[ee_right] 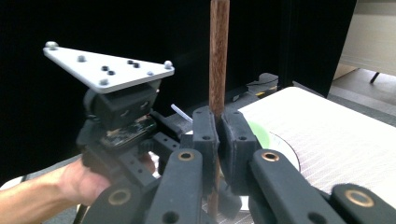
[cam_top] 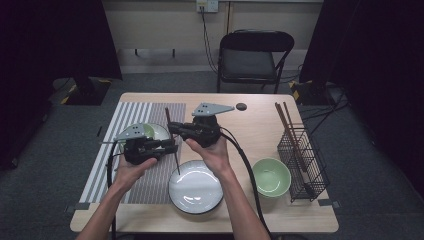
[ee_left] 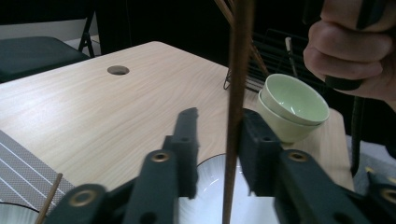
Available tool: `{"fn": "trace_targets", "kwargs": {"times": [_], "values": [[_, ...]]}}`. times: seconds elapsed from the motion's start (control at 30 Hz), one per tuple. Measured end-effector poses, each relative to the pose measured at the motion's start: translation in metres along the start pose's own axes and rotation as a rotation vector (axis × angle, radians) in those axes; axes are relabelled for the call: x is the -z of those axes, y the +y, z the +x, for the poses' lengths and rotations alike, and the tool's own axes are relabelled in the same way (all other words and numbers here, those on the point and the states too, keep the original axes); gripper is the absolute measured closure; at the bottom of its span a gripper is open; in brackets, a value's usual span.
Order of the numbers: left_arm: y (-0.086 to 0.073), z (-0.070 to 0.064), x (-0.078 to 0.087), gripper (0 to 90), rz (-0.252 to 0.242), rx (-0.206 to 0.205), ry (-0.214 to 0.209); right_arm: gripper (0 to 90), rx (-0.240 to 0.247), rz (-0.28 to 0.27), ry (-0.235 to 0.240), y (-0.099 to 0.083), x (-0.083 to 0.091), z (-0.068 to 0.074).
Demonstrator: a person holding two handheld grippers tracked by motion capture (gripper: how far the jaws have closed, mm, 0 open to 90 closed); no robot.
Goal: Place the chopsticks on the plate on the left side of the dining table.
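I hold a chopstick (cam_top: 176, 159) upright between my two grippers, above the gap between the striped mat (cam_top: 145, 125) and the white plate (cam_top: 195, 186). My right gripper (ee_right: 218, 122) is clamped tight on the stick; in its own view the jaws press it from both sides with no gap. My left gripper (ee_left: 217, 135) stands narrow but not closed: the stick runs up between its jaws, close against the right-hand one, with a slit on the other side. From above the two tools overlap, so I cannot tell for sure whether both views show the same stick, though I judge they do.

The step looks like a handover from one tool to the other. To do it well I keep the right grip firm and still, bring the left jaws square to the stick so both pads meet it flat, and close them fully before the right lets go. I keep the stick vertical and clear of the plate's rim and the green bowl (cam_top: 270, 176), so a slip lands on the table, not on china.
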State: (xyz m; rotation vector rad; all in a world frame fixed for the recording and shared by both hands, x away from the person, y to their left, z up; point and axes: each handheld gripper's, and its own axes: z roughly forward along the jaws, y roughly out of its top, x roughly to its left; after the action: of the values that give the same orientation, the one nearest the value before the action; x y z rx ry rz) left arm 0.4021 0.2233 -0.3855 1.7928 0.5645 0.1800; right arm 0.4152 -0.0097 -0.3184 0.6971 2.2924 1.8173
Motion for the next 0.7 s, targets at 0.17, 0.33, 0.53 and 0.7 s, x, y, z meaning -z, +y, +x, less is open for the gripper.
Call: {"fn": "trace_targets", "kwargs": {"times": [0.17, 0.33, 0.53, 0.7], "values": [[0.0017, 0.0001, 0.0017, 76.1, -0.025, 0.022, -0.023, 85.3, -0.006, -0.021, 0.007, 0.0015, -0.0008, 0.0006], [0.0008, 0.0016, 0.0044, 78.5, -0.034, 0.026, -0.038, 85.3, -0.009, -0.045, 0.017, -0.0007, -0.0027, 0.0021], [0.0012, 0.0013, 0.0022, 82.0, -0.056, 0.041, -0.044, 85.3, -0.011, -0.054, 0.02, -0.0007, -0.0034, 0.001], [0.0019, 0.0, 0.0008, 84.3, -0.041, 0.031, -0.056, 85.0, -0.01, -0.059, 0.037, -0.0038, -0.0009, -0.0007]]}}
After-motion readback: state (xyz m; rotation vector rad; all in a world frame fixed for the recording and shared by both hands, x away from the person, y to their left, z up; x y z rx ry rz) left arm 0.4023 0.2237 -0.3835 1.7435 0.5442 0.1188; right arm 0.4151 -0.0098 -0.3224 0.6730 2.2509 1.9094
